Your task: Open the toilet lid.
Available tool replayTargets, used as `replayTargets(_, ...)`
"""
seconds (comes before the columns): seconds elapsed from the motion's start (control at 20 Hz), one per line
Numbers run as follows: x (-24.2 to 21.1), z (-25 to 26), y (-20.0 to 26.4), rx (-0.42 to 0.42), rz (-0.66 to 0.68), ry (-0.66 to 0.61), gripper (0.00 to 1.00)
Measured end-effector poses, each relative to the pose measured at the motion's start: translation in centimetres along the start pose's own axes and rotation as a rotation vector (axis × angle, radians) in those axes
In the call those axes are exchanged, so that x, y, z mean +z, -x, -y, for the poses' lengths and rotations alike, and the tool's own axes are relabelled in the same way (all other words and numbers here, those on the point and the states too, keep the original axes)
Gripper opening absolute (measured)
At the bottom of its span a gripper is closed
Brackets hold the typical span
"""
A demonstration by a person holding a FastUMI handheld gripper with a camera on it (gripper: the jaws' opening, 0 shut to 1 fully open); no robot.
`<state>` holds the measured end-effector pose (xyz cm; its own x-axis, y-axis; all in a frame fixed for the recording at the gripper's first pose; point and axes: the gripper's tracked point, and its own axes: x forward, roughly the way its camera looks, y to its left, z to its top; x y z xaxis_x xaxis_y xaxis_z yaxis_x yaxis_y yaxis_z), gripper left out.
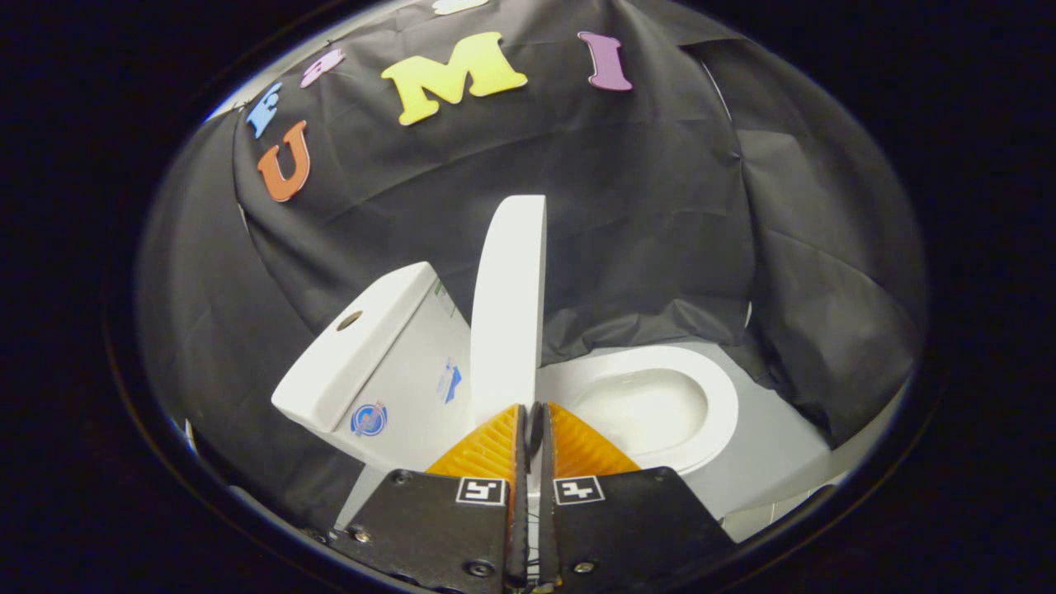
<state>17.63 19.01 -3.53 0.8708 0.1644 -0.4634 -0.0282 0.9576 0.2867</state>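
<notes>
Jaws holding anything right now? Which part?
Apparently nothing: the gripper has its jaws nearly shut, just short of the raised toilet lid; contact with its lower edge cannot be told.

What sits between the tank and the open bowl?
The raised toilet lid, standing on edge just ahead of the nearly closed gripper, in the gripper view.

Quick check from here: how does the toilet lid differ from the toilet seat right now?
The toilet lid stands raised, edge-on just ahead of the shut gripper; the toilet seat lies flat around the bowl. The lid is a solid panel; the seat is an open ring. Both are glossy white.
</notes>
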Motion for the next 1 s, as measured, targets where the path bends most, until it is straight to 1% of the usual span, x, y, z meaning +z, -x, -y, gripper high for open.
replayTargets(0.6, -0.3, -4.9, -0.6, -0.038, 0.008, 0.125, 0.08)
replayTargets(1.0, -0.7, -7.4, -0.8, -0.098, 0.001, 0.219, 0.09)
